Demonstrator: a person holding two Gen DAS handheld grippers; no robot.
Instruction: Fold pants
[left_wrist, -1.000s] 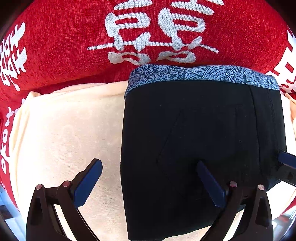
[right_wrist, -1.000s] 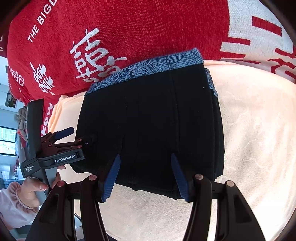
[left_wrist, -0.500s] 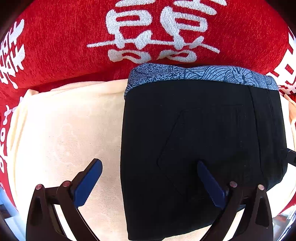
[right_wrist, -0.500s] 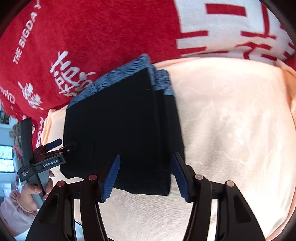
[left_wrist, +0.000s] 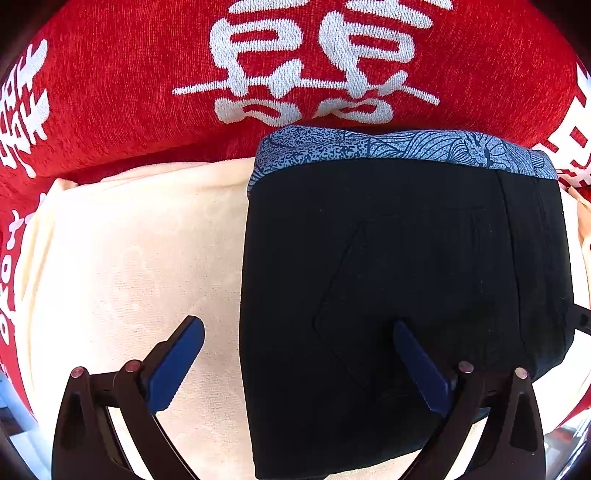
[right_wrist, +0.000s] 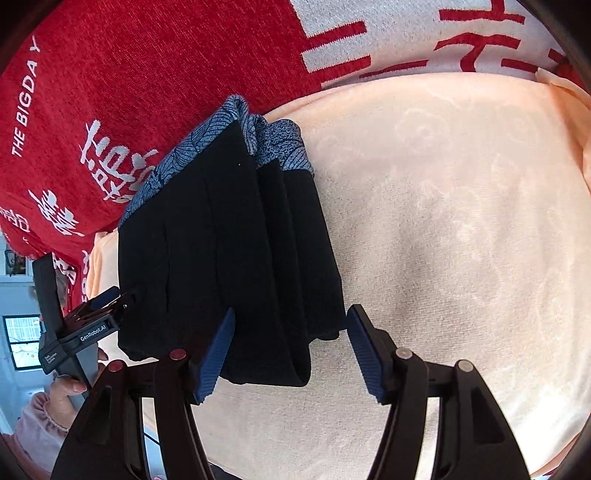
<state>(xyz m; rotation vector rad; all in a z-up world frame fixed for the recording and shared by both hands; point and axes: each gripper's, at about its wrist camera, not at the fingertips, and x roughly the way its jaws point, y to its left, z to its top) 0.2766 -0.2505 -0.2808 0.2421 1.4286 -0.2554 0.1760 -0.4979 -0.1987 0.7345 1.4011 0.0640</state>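
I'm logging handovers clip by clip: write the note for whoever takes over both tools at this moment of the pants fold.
Left tool: open, pointing down over the near left edge of the pants, holding nothing.
Right tool: open; its jaws have just been widening, with the pants' near right corner between them but not pinched.
Pants: a compact black stack with the blue patterned waistband at the far side, lying on the cream towel over the red blanket.
Done: the folds appear made; the layers show at the right edge.
Left: probably only withdrawing both tools, perhaps squaring the stack.
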